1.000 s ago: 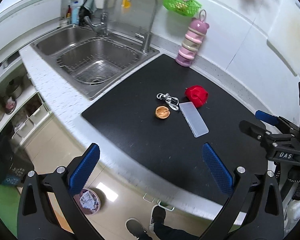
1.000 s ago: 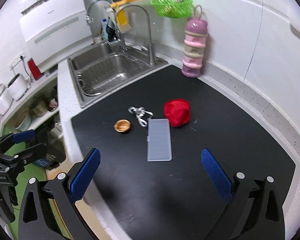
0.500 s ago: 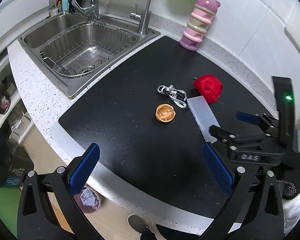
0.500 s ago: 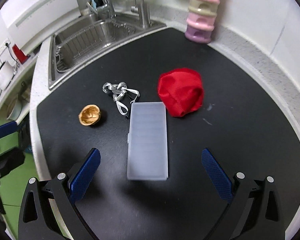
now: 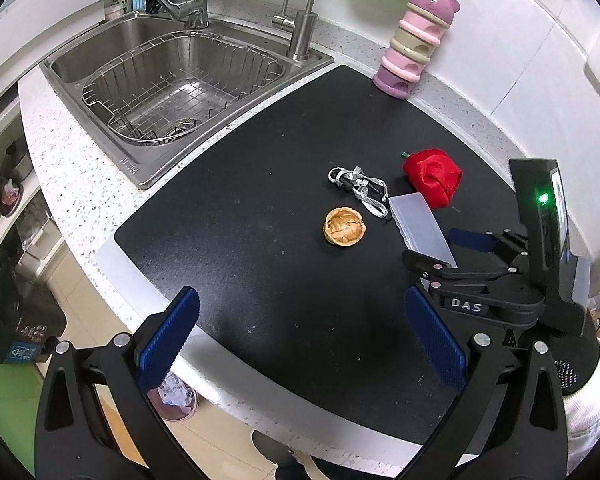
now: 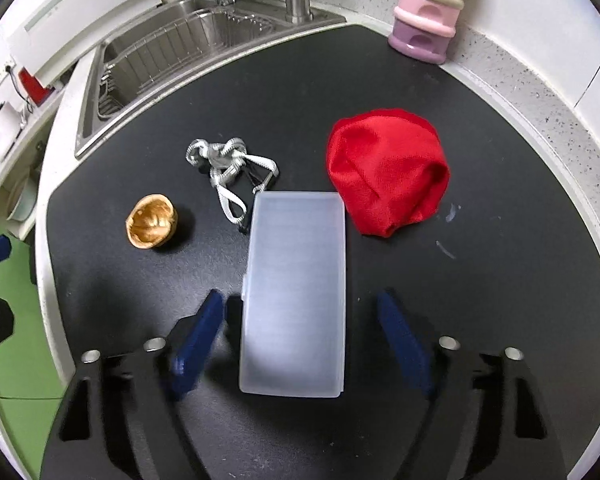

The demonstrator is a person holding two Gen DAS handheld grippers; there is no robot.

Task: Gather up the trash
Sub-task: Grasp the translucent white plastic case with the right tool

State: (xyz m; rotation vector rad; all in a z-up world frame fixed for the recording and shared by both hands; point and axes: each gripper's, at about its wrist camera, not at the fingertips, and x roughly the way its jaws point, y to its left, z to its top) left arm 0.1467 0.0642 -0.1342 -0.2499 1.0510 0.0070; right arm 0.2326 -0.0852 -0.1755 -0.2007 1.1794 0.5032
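Both grippers hang over the black mat [image 5: 260, 168]. Right gripper [image 6: 300, 332] straddles the near end of the frosted plastic case [image 6: 296, 292], its jaws closing with the case between them; dark gaps show beside each blue pad, so neither presses on it. Left gripper [image 5: 300, 340] stands wide apart over bare mat near the front edge, holding nothing.

Only the left wrist view takes in the whole double sink [image 5: 172, 76] with its wire basket, the floor beyond the counter edge, and a small bin of crumpled paper [image 5: 176, 396] down there. It also shows the right gripper from the side, low over the case. Only the right wrist view shows the case's full outline.

Across the mat, the case lies lengthwise toward the right gripper. Just beside its far right corner sits the red cloth bundle [image 6: 388, 172]; whether they touch I cannot tell. At its far left corner the grey cord tangle [image 6: 228, 168] reaches the case. Apart on the left lies the walnut shell half [image 6: 152, 222], with open mat all around it.
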